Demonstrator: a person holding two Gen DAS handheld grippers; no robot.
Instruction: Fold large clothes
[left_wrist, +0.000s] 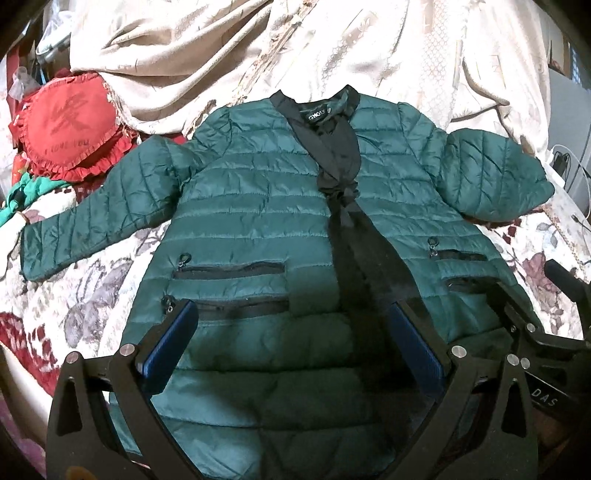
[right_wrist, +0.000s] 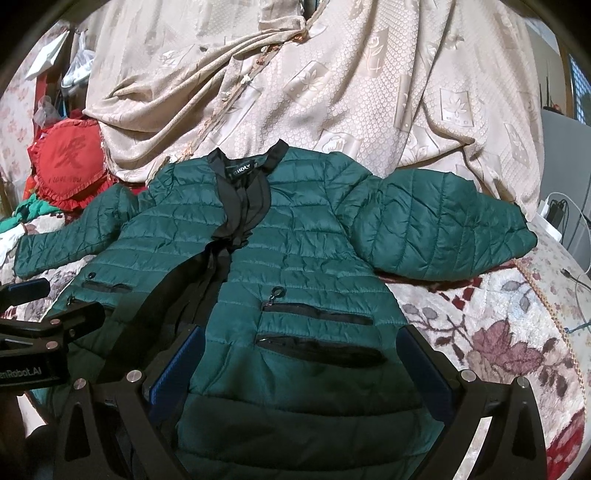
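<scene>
The green quilted jacket (left_wrist: 258, 206) is lying face up and spread flat on the floral bedspread (left_wrist: 92, 295), filling the middle of both frames. Its collar is pointing toward the top of the frame and its hem is running under the grippers at the bottom, so its long axis is running straight away from both cameras.

The left gripper (left_wrist: 291, 347) is hovering over the lower hem with its blue pads wide apart, holding nothing. The right gripper (right_wrist: 299, 365) is hanging likewise over the hem, spread open and empty.

One sleeve (left_wrist: 85, 221) is stretching toward the left edge of the left wrist frame, so the left gripper looks nearer to it. The other sleeve (right_wrist: 439, 225) is bulging at the middle right of the right wrist frame, nearer the right gripper. Probably the fold is beginning with a sleeve being brought across the body.
</scene>
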